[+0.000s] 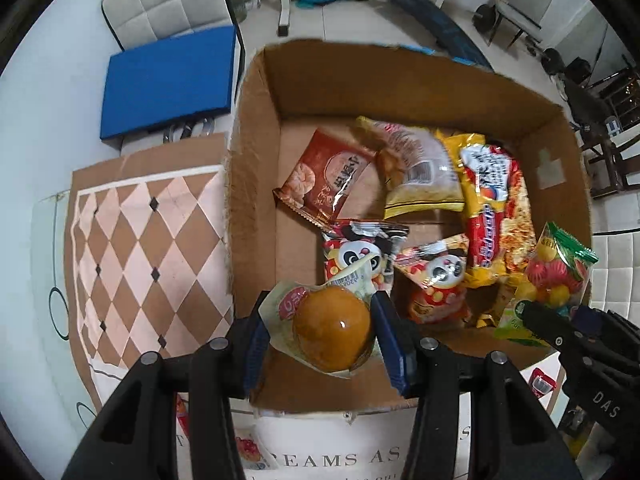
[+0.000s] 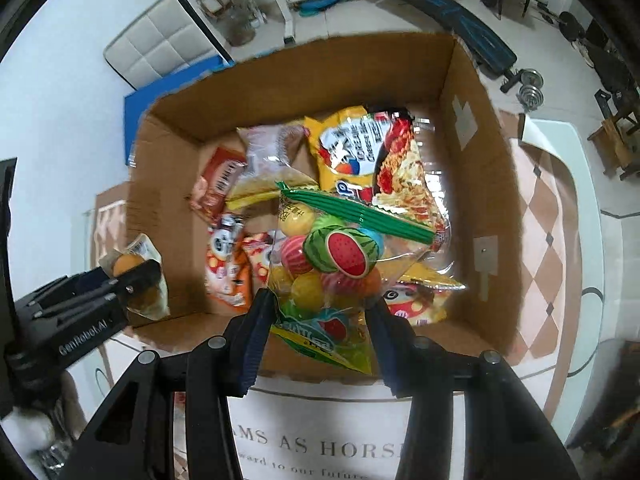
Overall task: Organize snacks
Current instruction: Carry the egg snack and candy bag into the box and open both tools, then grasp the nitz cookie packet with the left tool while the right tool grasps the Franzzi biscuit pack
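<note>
An open cardboard box (image 1: 256, 160) (image 2: 472, 200) holds several snack packs: a red shrimp cracker pack (image 1: 324, 176), a yellow noodle pack (image 1: 492, 208) (image 2: 360, 152), a bread pack (image 1: 416, 164) and two panda packs (image 1: 360, 256). My left gripper (image 1: 320, 332) is shut on a wrapped orange-brown bun (image 1: 332, 328) above the box's near left corner; it also shows in the right wrist view (image 2: 132, 276). My right gripper (image 2: 320, 312) is shut on a clear bag of fruit-shaped candies (image 2: 332, 256) above the box's near right side; the bag also shows in the left wrist view (image 1: 556, 272).
The box stands on a table with a checkered cloth (image 1: 148, 248) (image 2: 548, 240) and a white printed mat (image 1: 320, 448) in front. A blue cushion (image 1: 168, 80) and a padded chair (image 1: 168, 0) lie to the left behind. Gym gear (image 2: 460, 12) is on the floor beyond.
</note>
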Available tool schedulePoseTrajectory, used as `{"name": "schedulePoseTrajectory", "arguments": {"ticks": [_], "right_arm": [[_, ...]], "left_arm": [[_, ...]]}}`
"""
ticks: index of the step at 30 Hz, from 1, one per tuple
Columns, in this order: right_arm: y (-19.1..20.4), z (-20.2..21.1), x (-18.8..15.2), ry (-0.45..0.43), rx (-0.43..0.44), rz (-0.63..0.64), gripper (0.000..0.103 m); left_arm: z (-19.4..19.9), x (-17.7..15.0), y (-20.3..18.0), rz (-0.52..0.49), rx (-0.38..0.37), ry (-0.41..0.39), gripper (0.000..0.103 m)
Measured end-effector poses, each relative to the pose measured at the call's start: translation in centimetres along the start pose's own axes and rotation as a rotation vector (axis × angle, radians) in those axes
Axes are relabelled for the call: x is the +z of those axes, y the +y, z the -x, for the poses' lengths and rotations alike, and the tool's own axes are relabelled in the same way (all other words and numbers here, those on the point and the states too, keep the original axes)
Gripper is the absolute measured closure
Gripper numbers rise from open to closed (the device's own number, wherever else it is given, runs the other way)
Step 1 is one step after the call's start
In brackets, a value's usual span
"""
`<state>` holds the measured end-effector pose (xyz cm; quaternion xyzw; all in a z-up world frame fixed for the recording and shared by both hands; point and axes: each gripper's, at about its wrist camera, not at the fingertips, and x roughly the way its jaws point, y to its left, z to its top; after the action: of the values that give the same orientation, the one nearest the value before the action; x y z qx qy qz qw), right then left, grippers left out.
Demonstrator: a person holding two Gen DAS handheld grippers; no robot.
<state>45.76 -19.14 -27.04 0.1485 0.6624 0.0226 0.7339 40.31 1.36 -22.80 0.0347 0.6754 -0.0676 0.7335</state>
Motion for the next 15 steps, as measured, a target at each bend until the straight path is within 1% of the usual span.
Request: {"name": "schedulePoseTrajectory", "arguments": {"ticks": [3,5,6,7,8,9,10,15], "right_arm": [[-0.4,-2.3,0.4,0.039,-0.003,-0.008,0.053],[-0.8,-4.2,0.7,0.103,0.006,-0.028,0.05],[-1.0,-4.7,0.7,0.128,-0.001,-0.033,0.041],[-1.0,-5.2,0.7,0.144,-0.006,-0.026,0.032],[-0.8,-5.4,0.8,0.146,-0.011,-0.01,0.016],[-0.6,-5.5,0.8,0.143,-0.017,0.002,0.013],[-0.5,-5.5,0.8,0.142,-0.022,0.011,0.013],[-0.4,-5.2,1.0,0.138,-0.029,0.02,0.012]], "left_arm": [[-1.6,0.4,0.0,-0.003,0.013,0.056,0.054],[-2.9,0.6,0.1,0.002,0.021,0.115,0.049],[-3.4,0.7,0.1,0.009,0.014,0.135,0.042],[-3.7,0.8,0.2,0.011,-0.003,0.144,0.037],[-3.8,0.9,0.1,0.012,-0.008,0.143,0.037],[-3.8,0.9,0.0,0.008,-0.004,0.137,0.035],[-3.7,0.9,-0.2,0.001,-0.006,0.131,0.032],[-2.8,0.7,-0.4,0.01,-0.006,0.101,0.031]]}}
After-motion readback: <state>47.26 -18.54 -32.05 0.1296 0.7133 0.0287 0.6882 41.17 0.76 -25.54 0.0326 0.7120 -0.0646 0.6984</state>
